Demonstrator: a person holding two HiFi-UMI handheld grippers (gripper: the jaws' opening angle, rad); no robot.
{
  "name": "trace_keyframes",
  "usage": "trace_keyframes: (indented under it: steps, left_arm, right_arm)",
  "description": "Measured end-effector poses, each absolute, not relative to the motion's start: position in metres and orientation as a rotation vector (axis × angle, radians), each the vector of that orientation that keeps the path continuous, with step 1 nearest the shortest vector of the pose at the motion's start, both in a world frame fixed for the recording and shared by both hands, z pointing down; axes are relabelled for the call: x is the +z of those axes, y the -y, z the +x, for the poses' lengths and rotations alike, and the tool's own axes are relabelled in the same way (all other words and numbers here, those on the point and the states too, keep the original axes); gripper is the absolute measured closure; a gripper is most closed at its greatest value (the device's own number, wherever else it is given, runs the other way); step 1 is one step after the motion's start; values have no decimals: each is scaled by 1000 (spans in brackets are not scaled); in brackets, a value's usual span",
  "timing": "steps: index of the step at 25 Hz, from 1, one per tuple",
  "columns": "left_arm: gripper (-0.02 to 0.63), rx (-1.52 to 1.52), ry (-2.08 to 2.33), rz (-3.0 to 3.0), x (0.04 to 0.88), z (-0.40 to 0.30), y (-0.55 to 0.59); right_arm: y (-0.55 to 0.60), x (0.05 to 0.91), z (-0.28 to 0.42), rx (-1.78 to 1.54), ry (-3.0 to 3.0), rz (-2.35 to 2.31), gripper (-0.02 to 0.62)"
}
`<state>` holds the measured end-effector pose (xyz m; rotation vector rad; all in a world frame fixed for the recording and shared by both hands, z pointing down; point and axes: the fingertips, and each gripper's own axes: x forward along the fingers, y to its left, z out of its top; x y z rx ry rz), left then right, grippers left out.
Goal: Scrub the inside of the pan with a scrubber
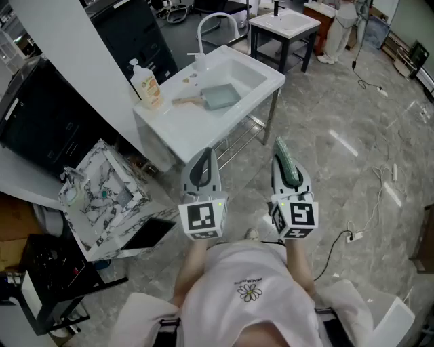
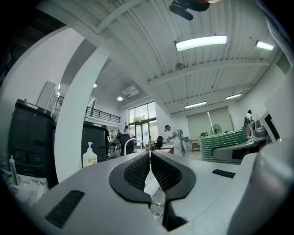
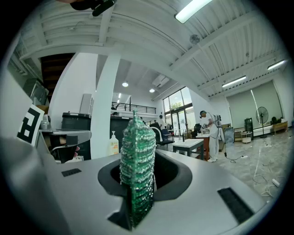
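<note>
A grey square pan [image 1: 218, 97] with a wooden handle lies on the white sink table [image 1: 190, 129], ahead of both grippers and well apart from them. My left gripper [image 1: 206, 153] hangs in the air short of the table's front edge; its jaws [image 2: 150, 155] are shut with nothing between them. Beside it, my right gripper [image 1: 281, 145] is shut on a green glittery scrubber [image 1: 289, 164], which stands upright between the pads [image 3: 137, 165]. That scrubber [image 2: 225, 144] also shows at the right of the left gripper view. Neither gripper view shows the pan.
A soap bottle [image 1: 146, 85] and a curved faucet [image 1: 217, 20] stand on the sink table. A marble-patterned box [image 1: 102, 196] and a black cabinet [image 1: 41, 129] are at the left. A second white table [image 1: 285, 24] and a person [image 1: 339, 27] are farther back. Cables [image 1: 369, 210] lie on the floor at the right.
</note>
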<state>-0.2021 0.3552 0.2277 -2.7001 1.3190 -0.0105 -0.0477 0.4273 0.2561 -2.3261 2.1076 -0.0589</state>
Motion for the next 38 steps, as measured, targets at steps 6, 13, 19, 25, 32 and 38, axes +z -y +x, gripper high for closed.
trace_keyframes:
  steps: [6,13,19,25,32,38]
  left_arm:
    - [588,-20,-1330,-2694,236,-192,-350]
    - [588,-46,-1388,-2680,245,-184,-341]
    - [588,-75,-1462,-2701,265,-173,-328]
    - [588,-44,-1550,-2682,269,-174,-316]
    - [588,-81,-1591,-2630,265,-170,-288]
    - [586,-77,-1570,-2634,270,-155,-258]
  right_arm:
    - [-416,263,-38,-68,-2136,-2303,532]
    - [-404,273,-29,-87,-2203,-2260,532]
    - [-398,284,-13,-129,-2250,-2206,532]
    - [-394,296,9,-169,-2268,-2218,532]
    - [-381,306,29,-217,-2251,-2205,531]
    - [-354,315,41,-221,-2252,-2198,531]
